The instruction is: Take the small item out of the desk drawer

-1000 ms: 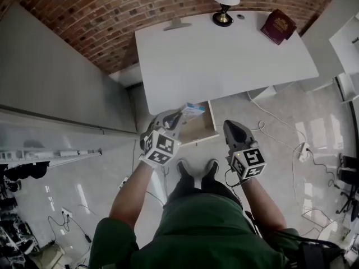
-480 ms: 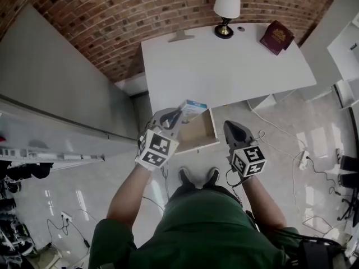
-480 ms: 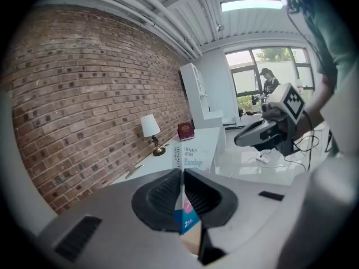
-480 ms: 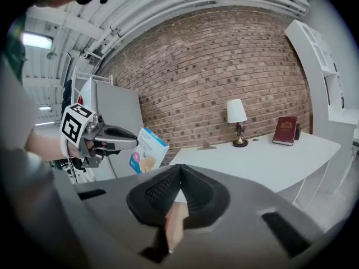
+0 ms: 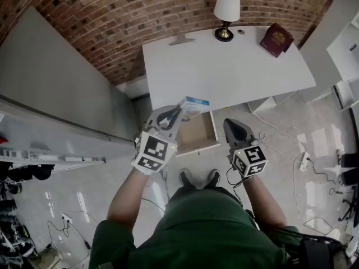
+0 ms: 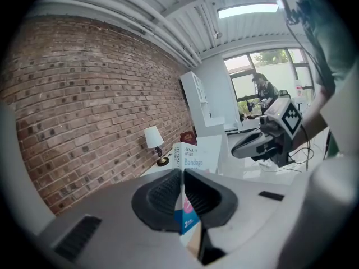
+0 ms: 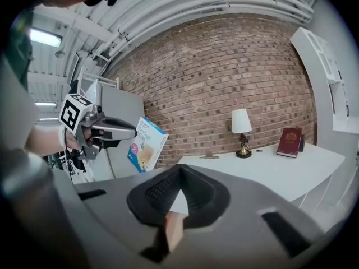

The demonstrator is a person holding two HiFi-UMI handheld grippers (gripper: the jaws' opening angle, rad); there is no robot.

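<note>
My left gripper [image 5: 179,112] is shut on a small white-and-blue bandage box [image 5: 194,105], held up at the front edge of the white desk [image 5: 235,72]. In the left gripper view the box [image 6: 193,157] stands edge-on between the dark pads [image 6: 162,198]. Below it the wooden desk drawer [image 5: 196,134] stands pulled out. My right gripper [image 5: 230,125] hovers to the right of the drawer, jaws together with nothing in them. From the right gripper view the left gripper [image 7: 128,132] and the box [image 7: 148,145] show at the left.
On the desk's far edge stand a lamp [image 5: 226,7] and a dark red book [image 5: 276,40]. A brick wall [image 5: 112,15] runs behind the desk, and a grey panel [image 5: 56,88] lies at the left. Cables [image 5: 280,144] trail over the pale floor at the right.
My left gripper has risen with the bandage box, from just over the open drawer up to the desk's front edge. The right gripper rose a little.
</note>
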